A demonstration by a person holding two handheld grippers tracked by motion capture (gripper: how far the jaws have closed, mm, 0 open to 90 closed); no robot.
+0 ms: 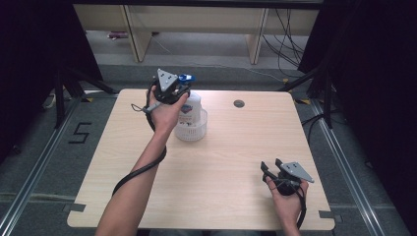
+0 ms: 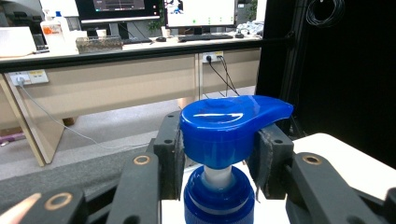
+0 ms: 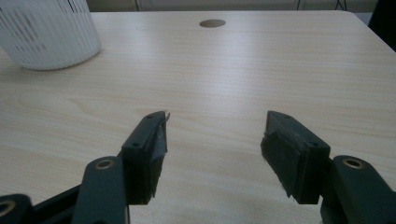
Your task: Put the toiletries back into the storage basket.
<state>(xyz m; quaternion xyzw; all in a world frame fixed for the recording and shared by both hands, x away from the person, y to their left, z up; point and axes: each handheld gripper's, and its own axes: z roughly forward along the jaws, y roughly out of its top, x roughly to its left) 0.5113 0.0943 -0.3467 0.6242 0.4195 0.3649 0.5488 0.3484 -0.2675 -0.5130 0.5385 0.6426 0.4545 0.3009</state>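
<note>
Saw most of the white pump bottle (image 1: 193,109) hidden behind the left hand and left gripper (image 1: 173,88), label too small to read, its lower part sunk in a ribbed white plastic basket (image 1: 191,132) toward the far left of the pale wood-grain desk (image 1: 231,162). Found the left jaws pinching the glossy blue pump head (image 2: 229,128) from both sides, above the blue collar (image 2: 219,198). Noted the right gripper (image 1: 268,169) near the front right edge, jaws spread over bare desk, a round grommet hole (image 1: 239,103) far off.
</note>
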